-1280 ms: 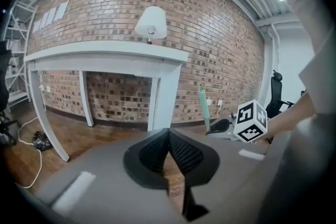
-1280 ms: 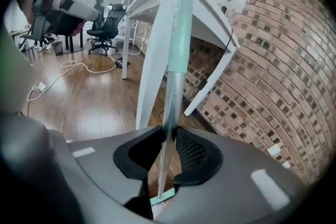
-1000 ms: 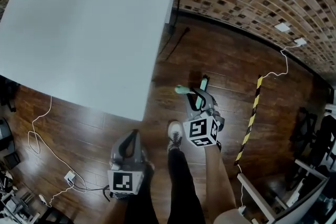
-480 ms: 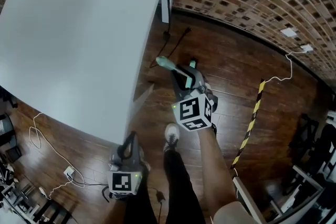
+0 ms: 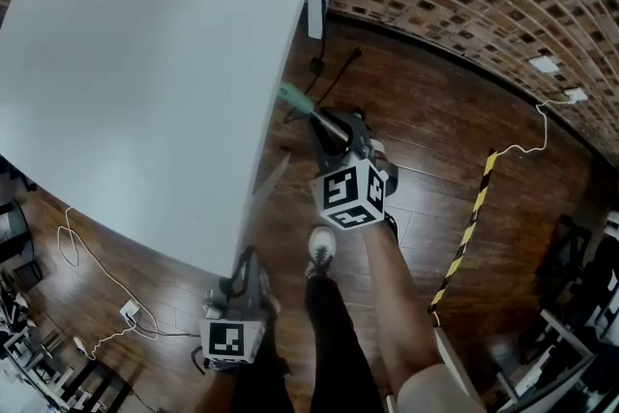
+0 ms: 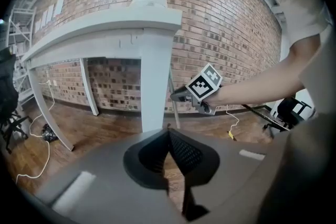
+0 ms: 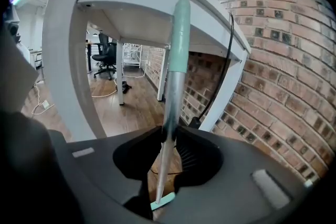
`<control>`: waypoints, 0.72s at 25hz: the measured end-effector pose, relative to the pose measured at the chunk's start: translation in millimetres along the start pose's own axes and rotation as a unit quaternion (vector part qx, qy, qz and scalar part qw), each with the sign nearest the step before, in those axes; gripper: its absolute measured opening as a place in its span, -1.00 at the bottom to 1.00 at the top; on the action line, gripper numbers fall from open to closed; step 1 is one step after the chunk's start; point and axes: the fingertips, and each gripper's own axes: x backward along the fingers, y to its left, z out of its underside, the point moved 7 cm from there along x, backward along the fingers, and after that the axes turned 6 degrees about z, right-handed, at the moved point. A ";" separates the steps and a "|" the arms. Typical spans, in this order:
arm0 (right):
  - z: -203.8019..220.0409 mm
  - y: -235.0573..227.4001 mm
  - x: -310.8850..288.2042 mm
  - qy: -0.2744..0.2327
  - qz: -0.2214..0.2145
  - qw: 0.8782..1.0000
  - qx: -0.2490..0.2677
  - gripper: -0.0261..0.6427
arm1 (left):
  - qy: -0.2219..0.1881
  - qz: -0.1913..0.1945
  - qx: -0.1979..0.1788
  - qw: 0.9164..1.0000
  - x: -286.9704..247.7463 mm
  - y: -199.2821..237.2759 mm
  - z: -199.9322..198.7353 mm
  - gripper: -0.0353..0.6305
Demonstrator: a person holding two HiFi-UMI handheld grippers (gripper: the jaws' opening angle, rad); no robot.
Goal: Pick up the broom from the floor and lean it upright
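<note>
Beside the counter [image 5: 126, 63] edge my right tongs [image 7: 168, 136] hold the broom [image 7: 176, 76] upright by its handle, jaws just loosening, left tongs [image 6: 168, 132] closed on nothing; I judge only the release remains.

My grey plastic left gripper [image 5: 246, 262] and grey plastic right gripper [image 5: 336, 129] have black ribbed pads [image 6: 184, 153]. Each is topped by a white cube [image 5: 350, 195] printed with black square markers. My carrier wears dark trousers [image 5: 334, 343], a white sneaker [image 5: 321, 245] and a pale short-sleeved shirt [image 6: 302, 8].
</note>
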 end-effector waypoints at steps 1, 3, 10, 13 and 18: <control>0.0 0.2 -0.7 -0.004 0.004 1.000 0.008 -0.61 | 0.002 -0.001 0.001 1.000 0.1 1.8 1.0 -0.89; 0.2 1.1 -1.4 -0.017 0.011 1.000 0.024 -0.59 | 0.004 -0.006 0.010 1.000 0.5 5.8 2.7 -0.89; 0.5 -0.6 -9.6 -0.039 0.028 0.998 0.034 -0.51 | -0.015 -0.040 0.025 0.999 9.1 27.3 13.5 -0.89; 0.0 -5.5 -14.6 -0.050 0.040 0.997 0.042 -0.53 | -0.021 -0.052 0.036 0.998 12.9 32.4 12.2 -0.89; 1.2 -11.6 -19.9 -0.052 0.049 0.997 0.041 -0.54 | -0.021 -0.055 0.045 0.997 11.7 36.8 11.8 -0.89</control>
